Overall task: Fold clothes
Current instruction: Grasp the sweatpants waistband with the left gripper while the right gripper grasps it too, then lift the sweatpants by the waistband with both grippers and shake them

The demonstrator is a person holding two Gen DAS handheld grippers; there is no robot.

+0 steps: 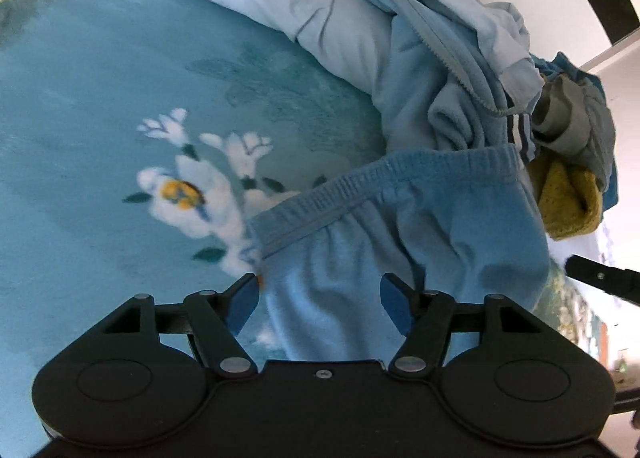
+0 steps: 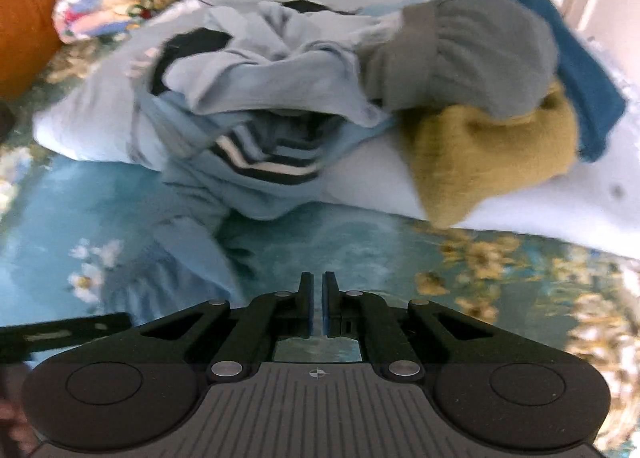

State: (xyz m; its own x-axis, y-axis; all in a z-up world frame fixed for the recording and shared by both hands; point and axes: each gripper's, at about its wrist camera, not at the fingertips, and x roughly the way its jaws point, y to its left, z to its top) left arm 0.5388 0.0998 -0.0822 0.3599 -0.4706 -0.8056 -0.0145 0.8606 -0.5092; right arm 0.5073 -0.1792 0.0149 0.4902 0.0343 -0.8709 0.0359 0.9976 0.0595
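At the bottom of the left wrist view the left gripper stands about half open, its 2 blue pads on either side of the light blue fleece trousers with a gathered elastic waistband, which fill the lower centre and right of that frame; the cloth lies between the jaws but the pads do not look to be pressing on it, so nothing is held yet. In the right wrist view the right gripper at bottom centre has its pads drawn almost together with only a thin slit between them, and no cloth shows there. Under both lies the teal plush bedspread printed with white flowers. Further off, in the upper half of the right wrist view, sits the unsorted heap: a pale blue garment with black and white striped cuffs, a grey ribbed piece, a mustard yellow knit and a dark blue towel-like cloth, all resting on a pale pillow. The step looks like picking the trousers up by the waistband: close on the thick elastic edge rather than loose fleece, and take the far corner with the other claw so the piece hangs flat.
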